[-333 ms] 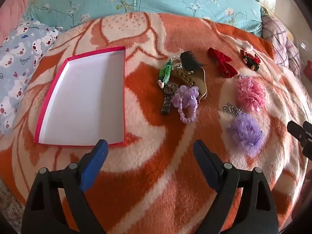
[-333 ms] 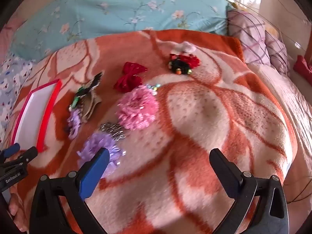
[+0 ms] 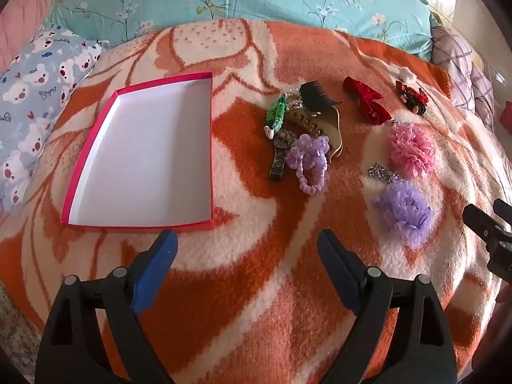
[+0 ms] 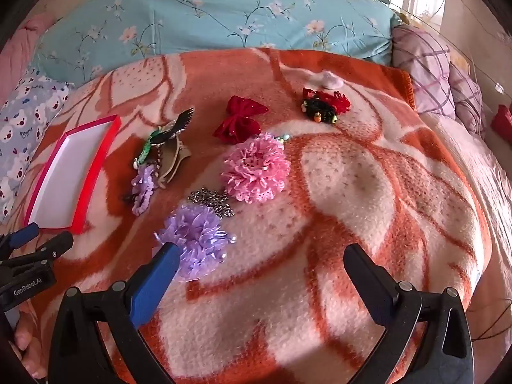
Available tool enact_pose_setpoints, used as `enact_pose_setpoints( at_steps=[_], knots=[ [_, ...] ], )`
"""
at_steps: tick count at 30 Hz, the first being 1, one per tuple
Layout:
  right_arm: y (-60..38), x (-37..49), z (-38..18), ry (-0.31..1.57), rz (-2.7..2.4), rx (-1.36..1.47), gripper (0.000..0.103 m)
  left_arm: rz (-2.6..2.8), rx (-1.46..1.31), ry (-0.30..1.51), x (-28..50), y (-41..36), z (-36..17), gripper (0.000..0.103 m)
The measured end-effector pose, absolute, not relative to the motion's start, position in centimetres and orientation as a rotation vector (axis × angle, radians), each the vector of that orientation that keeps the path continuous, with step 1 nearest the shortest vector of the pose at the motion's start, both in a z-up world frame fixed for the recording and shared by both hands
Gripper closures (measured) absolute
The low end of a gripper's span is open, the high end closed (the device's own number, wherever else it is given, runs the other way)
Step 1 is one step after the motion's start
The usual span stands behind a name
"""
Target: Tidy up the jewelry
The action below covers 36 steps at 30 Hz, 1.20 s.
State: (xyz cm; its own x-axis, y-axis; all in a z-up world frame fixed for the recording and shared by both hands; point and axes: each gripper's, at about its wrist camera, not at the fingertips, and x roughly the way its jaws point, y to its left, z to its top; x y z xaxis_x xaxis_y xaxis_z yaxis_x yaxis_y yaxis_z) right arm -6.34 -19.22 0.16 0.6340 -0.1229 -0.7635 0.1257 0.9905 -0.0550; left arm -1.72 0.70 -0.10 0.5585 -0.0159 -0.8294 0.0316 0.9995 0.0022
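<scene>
Jewelry lies loose on the orange blanket (image 3: pixel 243 288) in the left wrist view, right of the empty red-edged tray (image 3: pixel 140 224), which looks set out to receive it; the watch (image 3: pixel 281 152) and purple scrunchie (image 3: pixel 308 160) touch in one cluster. The left gripper (image 3: pixel 246 249) hangs wide apart, holding nothing. From the right wrist view, the right gripper (image 4: pixel 259 264) is equally wide and empty, one finger just beside the purple flower (image 4: pixel 195 240), the chain (image 4: pixel 211 200) and pink flower (image 4: pixel 254 168) beyond.
</scene>
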Motion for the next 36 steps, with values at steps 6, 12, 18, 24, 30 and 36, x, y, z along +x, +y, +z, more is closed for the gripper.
enact_pose_setpoints(
  at_steps=[6,12,18,24,30,36],
  knots=[
    [-18.8,-6.4,-0.3,0.884,-0.092,0.032,0.0,-0.021,0.025,0.977,-1.8,0.7,-0.2,0.013],
    [-19.6,-6.6,-0.9,0.883,-0.046,0.067,0.0,-0.023,0.039,0.985,-1.7,0.6,-0.5,0.013],
    [-19.4,-6.7,-1.4,0.879,-0.02,0.078,0.0,-0.024,0.054,0.995,-1.6,0.1,-0.8,0.013],
    [-19.3,-6.6,-1.5,0.882,-0.008,0.079,0.0,-0.021,0.063,0.995,-1.5,-0.2,-0.8,0.013],
    [-19.2,-6.4,-1.6,0.881,-0.005,0.08,0.0,-0.023,0.064,0.997,-1.3,-0.3,-0.8,0.013],
    [-19.2,-6.5,-1.5,0.875,-0.003,0.081,0.0,-0.03,0.064,0.995,-1.1,-0.4,-0.6,0.013]
  ],
)
